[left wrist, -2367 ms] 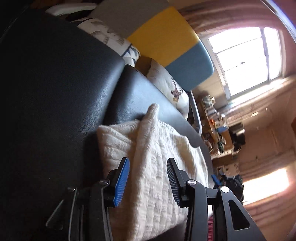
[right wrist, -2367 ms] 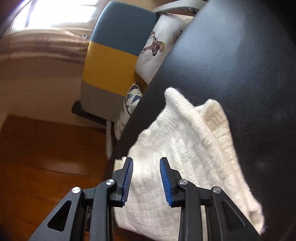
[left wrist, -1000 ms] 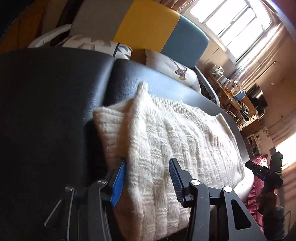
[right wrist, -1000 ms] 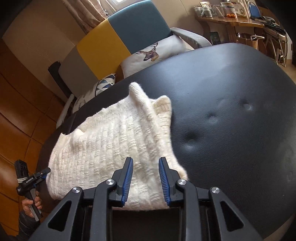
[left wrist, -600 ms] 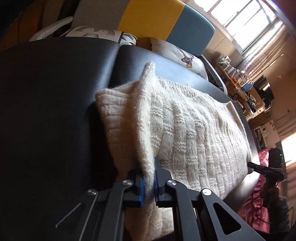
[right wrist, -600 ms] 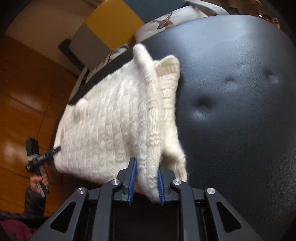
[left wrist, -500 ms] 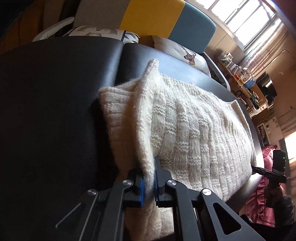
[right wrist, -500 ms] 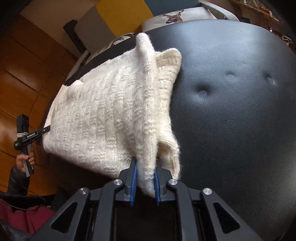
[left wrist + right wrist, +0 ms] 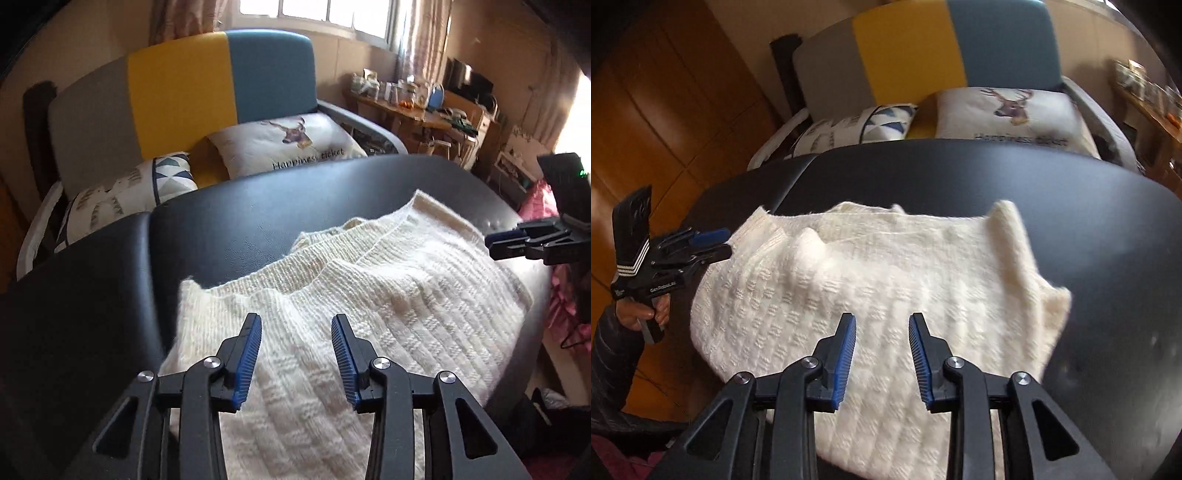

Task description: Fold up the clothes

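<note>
A cream knitted sweater (image 9: 388,295) lies folded over on a black padded surface (image 9: 258,206); it also shows in the right wrist view (image 9: 886,273). My left gripper (image 9: 297,354) is open and empty, just above the sweater's near left part. My right gripper (image 9: 882,354) is open and empty above the sweater's near edge. Each gripper also shows in the other's view: the right one (image 9: 517,243) at the sweater's right edge, the left one (image 9: 705,243) at its left edge.
A grey, yellow and blue sofa (image 9: 221,88) with a deer cushion (image 9: 288,144) and a patterned cushion (image 9: 129,192) stands behind the black surface (image 9: 1108,229). A cluttered wooden desk (image 9: 424,107) is at the back right. Wooden wall panels (image 9: 665,110) are at the left.
Both grippers were shut on folds of the sweater half a second ago; both have let go and opened. The sweater now lies flatter on the black surface.
</note>
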Available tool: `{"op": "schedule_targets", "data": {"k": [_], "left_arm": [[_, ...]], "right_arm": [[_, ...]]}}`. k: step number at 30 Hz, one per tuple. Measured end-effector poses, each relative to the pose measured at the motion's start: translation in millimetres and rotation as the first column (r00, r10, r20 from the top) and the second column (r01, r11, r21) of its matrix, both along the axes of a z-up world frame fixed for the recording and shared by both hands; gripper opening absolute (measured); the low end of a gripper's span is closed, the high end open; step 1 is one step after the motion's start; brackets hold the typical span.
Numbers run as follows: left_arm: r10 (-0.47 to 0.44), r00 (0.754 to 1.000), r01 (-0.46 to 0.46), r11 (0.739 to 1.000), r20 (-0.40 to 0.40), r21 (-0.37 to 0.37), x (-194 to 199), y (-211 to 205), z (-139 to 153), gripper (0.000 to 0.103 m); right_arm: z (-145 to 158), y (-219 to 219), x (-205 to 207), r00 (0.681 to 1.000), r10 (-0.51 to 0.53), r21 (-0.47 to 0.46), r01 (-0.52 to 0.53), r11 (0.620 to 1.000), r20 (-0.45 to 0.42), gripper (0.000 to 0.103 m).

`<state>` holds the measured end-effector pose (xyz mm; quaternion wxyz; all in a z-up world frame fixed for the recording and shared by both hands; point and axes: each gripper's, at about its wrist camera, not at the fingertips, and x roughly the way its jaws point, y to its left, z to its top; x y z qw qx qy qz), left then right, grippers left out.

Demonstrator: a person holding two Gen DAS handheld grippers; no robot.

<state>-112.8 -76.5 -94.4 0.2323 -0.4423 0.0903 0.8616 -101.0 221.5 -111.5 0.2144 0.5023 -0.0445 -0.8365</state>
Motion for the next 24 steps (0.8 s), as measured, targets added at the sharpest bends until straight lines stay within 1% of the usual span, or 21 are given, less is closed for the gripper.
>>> {"op": "schedule_targets", "data": {"k": [1,3,5,6,10,12,13,14,15,16,17,19,21,22,23,24], "left_arm": [[-0.009,1.0,0.01,1.0,0.029,-0.022,-8,4,-8,0.04],[-0.028,0.995,0.032,0.999,0.097,-0.044,-23,11,-24,0.04],[-0.028,0.99,0.035,0.998,0.139,-0.045,-33,11,-36,0.041],[-0.024,0.988,0.029,0.999,0.155,-0.031,-36,9,-40,0.041],[0.001,0.979,-0.011,0.999,0.205,0.046,-43,0,-50,0.042],[0.026,0.977,-0.045,0.995,0.211,0.085,-41,-5,-52,0.041],[0.045,0.977,-0.068,0.992,0.208,0.102,-40,-7,-52,0.038],[0.069,0.977,-0.095,0.988,0.204,0.119,-38,-9,-53,0.029],[0.094,0.975,-0.122,0.983,0.2,0.135,-36,-11,-54,0.024],[0.12,0.974,-0.15,0.977,0.192,0.149,-34,-13,-54,0.015],[0.143,0.973,-0.174,0.971,0.183,0.165,-31,-14,-55,0.01],[0.184,0.969,-0.216,0.954,0.163,0.206,-24,-16,-55,0.007],[0.207,0.97,-0.234,0.936,0.126,0.265,-15,-17,-48,0.006],[0.214,0.972,-0.233,0.926,0.093,0.298,-12,-18,-39,0.006],[0.223,0.973,-0.23,0.915,0.06,0.331,-9,-20,-30,0.006],[0.23,0.973,-0.225,0.906,0.029,0.359,-7,-21,-21,0.006]], "right_arm": [[-3,-18,-11,0.999,0.039,0.019,-0.039,0.999,0.004,0.03],[-17,-44,-34,0.996,0.079,0.065,-0.08,0.995,0.029,0.03],[-31,-66,-54,0.994,0.102,0.118,-0.107,0.987,0.05,0.03],[-37,-71,-62,0.993,0.104,0.139,-0.111,0.984,0.061,0.03],[-50,-81,-64,0.993,0.106,0.199,-0.114,0.973,0.05,0.03],[-56,-85,-65,0.993,0.108,0.228,-0.115,0.967,0.045,0.03],[-59,-88,-65,0.993,0.109,0.243,-0.116,0.963,0.042,0.03],[-62,-90,-65,0.993,0.11,0.258,-0.116,0.959,0.039,0.03],[-65,-92,-66,0.993,0.111,0.272,-0.116,0.955,0.036,0.03],[-68,-95,-66,0.993,0.112,0.287,-0.117,0.951,0.033,0.03],[-71,-97,-66,0.993,0.113,0.301,-0.117,0.946,0.03,0.028],[-73,-101,-61,0.994,0.105,0.305,-0.102,0.947,0.008,0.02],[-71,-99,-59,0.996,0.088,0.282,-0.086,0.956,0.006,0.008],[-68,-97,-60,0.997,0.08,0.267,-0.079,0.961,0.008,0.005],[-64,-94,-60,0.998,0.07,0.249,-0.069,0.966,0.005,0.004],[-57,-91,-62,0.998,0.063,0.252,-0.056,0.966,-0.017,0.004]]}}
